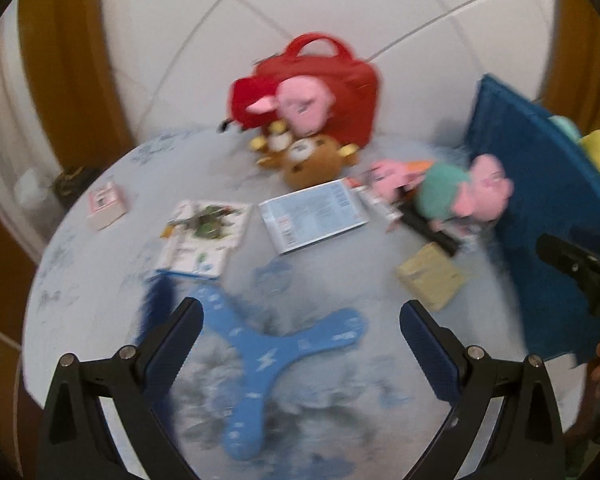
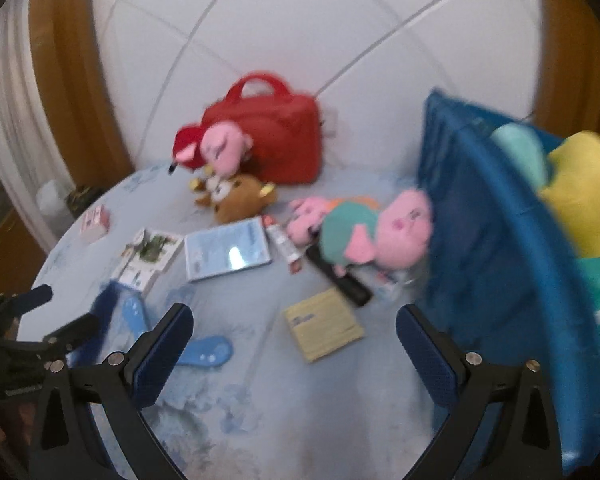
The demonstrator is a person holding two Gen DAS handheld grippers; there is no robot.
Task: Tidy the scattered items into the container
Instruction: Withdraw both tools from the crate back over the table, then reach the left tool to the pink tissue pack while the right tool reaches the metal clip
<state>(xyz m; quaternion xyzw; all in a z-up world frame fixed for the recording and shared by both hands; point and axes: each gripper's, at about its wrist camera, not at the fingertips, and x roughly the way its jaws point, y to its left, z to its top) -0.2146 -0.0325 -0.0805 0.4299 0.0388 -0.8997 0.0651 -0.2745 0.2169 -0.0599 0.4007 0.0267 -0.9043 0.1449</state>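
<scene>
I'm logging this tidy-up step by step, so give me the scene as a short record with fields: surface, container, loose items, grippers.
surface: round table with pale blue patterned cloth
container: blue bin at the table's right side, already holding a yellow plush
loose items: blue three-armed boomerang, yellow packet, pig plush in teal, brown bear plush, red bag
left gripper: open, empty, above the boomerang
right gripper: open, empty

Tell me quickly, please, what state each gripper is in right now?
Left gripper: open, holding nothing, above the blue three-armed toy.
Right gripper: open, holding nothing, beside the blue container.
</scene>
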